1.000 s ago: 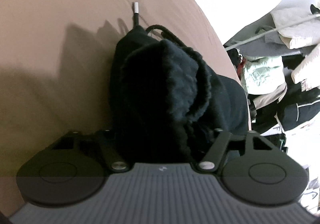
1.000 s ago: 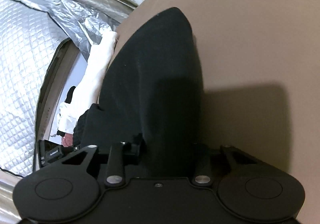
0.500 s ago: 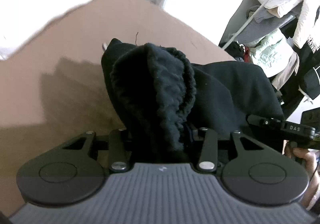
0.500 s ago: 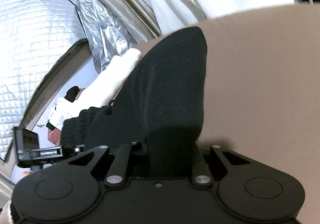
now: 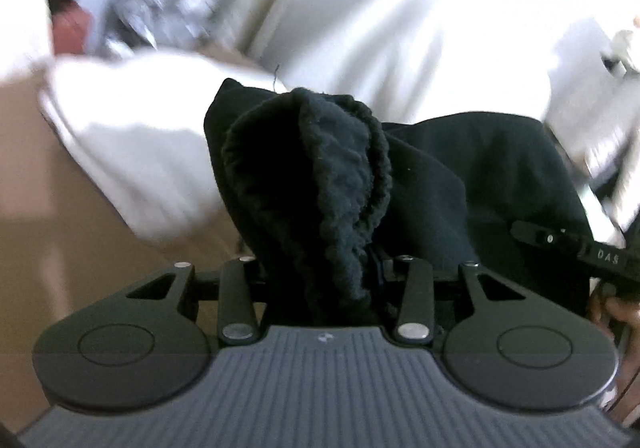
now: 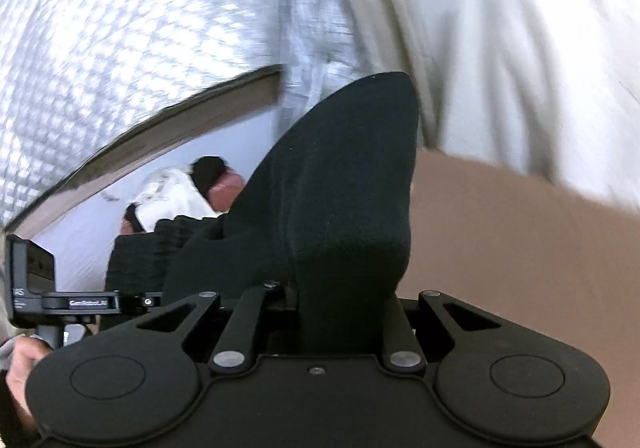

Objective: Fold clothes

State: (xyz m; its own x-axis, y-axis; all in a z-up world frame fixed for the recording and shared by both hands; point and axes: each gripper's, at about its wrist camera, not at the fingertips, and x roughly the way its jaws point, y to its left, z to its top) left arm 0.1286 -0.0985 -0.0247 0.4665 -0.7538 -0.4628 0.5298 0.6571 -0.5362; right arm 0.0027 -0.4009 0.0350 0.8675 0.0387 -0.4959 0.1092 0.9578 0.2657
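Observation:
A black garment (image 5: 312,175) with a gathered, fleecy hem bunches up between the jaws of my left gripper (image 5: 324,280), which is shut on it. The cloth hides the fingertips. The rest of the garment (image 5: 480,175) stretches right toward the other hand's device (image 5: 580,252). In the right wrist view a smooth black fold of the same garment (image 6: 340,183) stands up from my right gripper (image 6: 344,300), which is shut on it. The garment hangs lifted above the brown surface (image 6: 520,240).
A white cloth (image 5: 132,143) lies on the brown surface (image 5: 60,248) to the left. Pale curtains (image 6: 520,27) and a quilted silver sheet (image 6: 100,7) fill the background. A person's hand (image 6: 20,364) holds the left device (image 6: 68,302).
Both grippers closed on the black garment and rose with it off the brown surface. Both views have tipped up toward the curtains and are blurred by motion.

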